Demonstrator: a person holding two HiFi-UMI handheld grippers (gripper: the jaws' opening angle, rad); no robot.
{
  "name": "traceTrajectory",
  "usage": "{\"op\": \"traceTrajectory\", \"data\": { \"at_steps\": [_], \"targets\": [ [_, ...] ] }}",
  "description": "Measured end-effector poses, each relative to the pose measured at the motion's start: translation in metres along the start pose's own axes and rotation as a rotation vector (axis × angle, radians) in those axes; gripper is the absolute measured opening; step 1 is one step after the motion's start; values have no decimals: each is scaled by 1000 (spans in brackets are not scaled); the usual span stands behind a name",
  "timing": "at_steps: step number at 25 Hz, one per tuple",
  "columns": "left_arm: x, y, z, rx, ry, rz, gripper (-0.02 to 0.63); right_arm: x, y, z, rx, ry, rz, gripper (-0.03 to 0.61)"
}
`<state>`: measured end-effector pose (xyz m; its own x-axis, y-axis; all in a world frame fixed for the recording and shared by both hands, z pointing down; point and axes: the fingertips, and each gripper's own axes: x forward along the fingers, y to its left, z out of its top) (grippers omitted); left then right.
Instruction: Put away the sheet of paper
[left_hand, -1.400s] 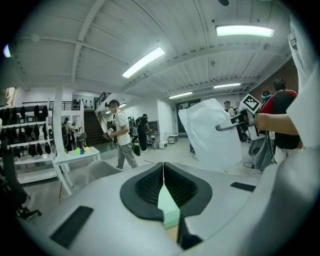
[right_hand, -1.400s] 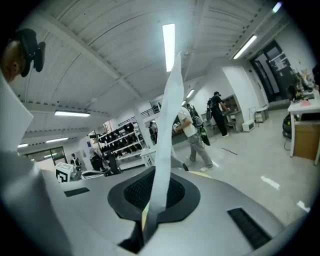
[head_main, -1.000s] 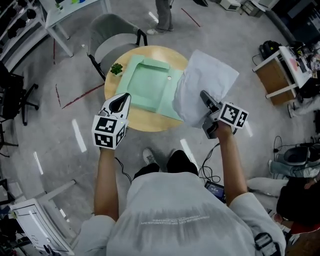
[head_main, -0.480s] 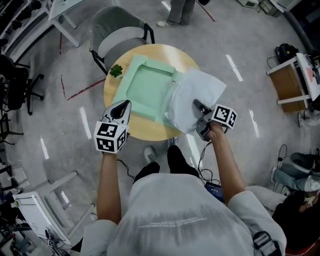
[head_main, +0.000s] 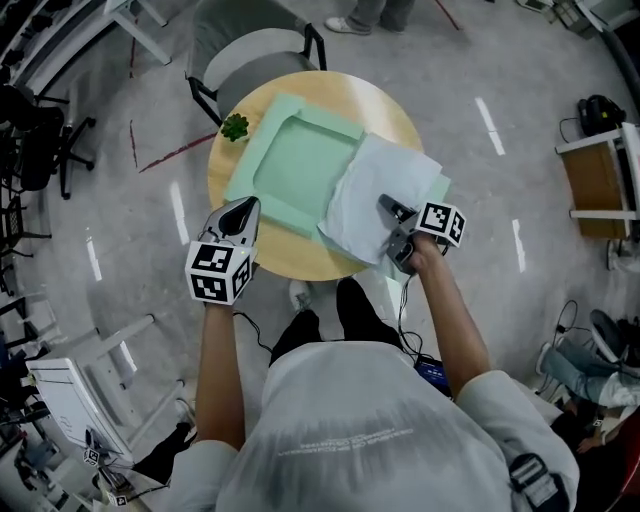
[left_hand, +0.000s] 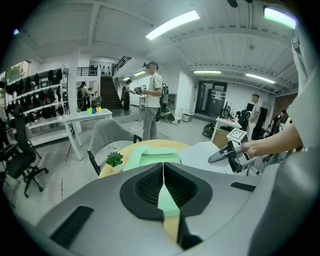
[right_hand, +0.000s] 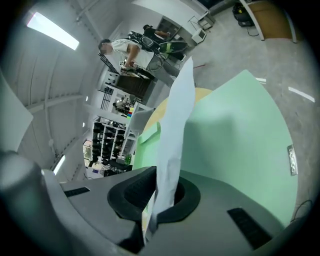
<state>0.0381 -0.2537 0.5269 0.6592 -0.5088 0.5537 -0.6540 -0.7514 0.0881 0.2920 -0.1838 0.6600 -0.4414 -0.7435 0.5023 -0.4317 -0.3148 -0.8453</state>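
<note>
Both fingers (right_hand: 131, 191) of the right gripper (head_main: 385, 206) are clenched on the near edge of the white rectangular sheet of paper (head_main: 368, 188). The right gripper view shows this edge running straight up from between the pads, so the grip is a thin pinch at the border. I think this was chosen so that the rest of the sheet can hang free and be laid flat. The sheet now lies over the right half of the open mint-green cardboard folder (head_main: 300, 165), and its near corner reaches a little past the folder's near edge. It seems to rest on the right flap of the folder, but from above I cannot be sure that it touches everywhere. The left gripper (head_main: 243, 208) has its jaws pressed together with nothing between them. It hovers just beside the near left corner of the folder, probably waiting to hold the folder or close it. The folder lies spread on the round light wooden table (head_main: 392, 108), opened flat so that paper can go in. A small green potted plant (head_main: 235, 127) stands beside the folder's far left corner, out of the way. By my judgement the sheet is being placed, and the folder is not yet closed.
</note>
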Motion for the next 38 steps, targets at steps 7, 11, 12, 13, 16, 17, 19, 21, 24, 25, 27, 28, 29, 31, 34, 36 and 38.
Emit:
{"op": "traceTrajectory", "data": {
  "at_steps": [7, 11, 12, 13, 16, 17, 19, 21, 24, 25, 27, 28, 29, 31, 34, 36, 38],
  "targets": [
    [3, 11, -16, -53, 27, 37, 20, 23, -5, -6, 27, 57, -6, 29],
    [8, 16, -27, -63, 47, 38, 20, 37, -9, -11, 41, 68, -14, 29],
    [9, 16, -29, -65, 50, 38, 20, 40, -9, -12, 36, 72, -19, 29],
    [9, 17, -31, -69, 52, 40, 20, 42, -9, -14, 31, 77, -23, 29],
    [9, 20, -34, -95, 49, 47, 20, 50, -8, -20, 27, 96, -28, 29],
    [9, 21, -34, -105, 47, 48, 20, 53, -7, -21, 31, 101, -28, 31],
    [9, 24, -36, -123, 44, 54, 20, 59, -7, -24, 50, 107, -26, 29],
    [7, 27, -39, -137, 45, 63, 20, 66, -5, -25, 72, 115, -22, 31],
    [5, 33, -46, -155, 51, 78, 20, 79, -3, -25, 75, 122, -24, 31],
    [4, 34, -48, -161, 54, 83, 20, 83, -2, -24, 70, 122, -30, 31],
    [2, 36, -51, -171, 57, 93, 20, 89, -1, -23, 61, 116, -42, 32],
    [1, 37, -52, -176, 58, 96, 20, 91, 1, -23, 58, 114, -46, 32],
    [1, 37, -53, -180, 58, 98, 20, 92, 2, -23, 55, 113, -46, 42],
    [0, 38, -55, -184, 59, 98, 20, 95, 6, -23, 52, 117, -40, 130],
    [2, 37, -55, -181, 61, 89, 20, 93, 10, -26, 35, 132, -46, 201],
    [3, 35, -54, -178, 60, 81, 20, 87, 9, -29, 16, 143, -57, 237],
    [4, 35, -53, -174, 58, 74, 20, 79, 7, -31, 1, 152, -64, 249]
  ]
}}
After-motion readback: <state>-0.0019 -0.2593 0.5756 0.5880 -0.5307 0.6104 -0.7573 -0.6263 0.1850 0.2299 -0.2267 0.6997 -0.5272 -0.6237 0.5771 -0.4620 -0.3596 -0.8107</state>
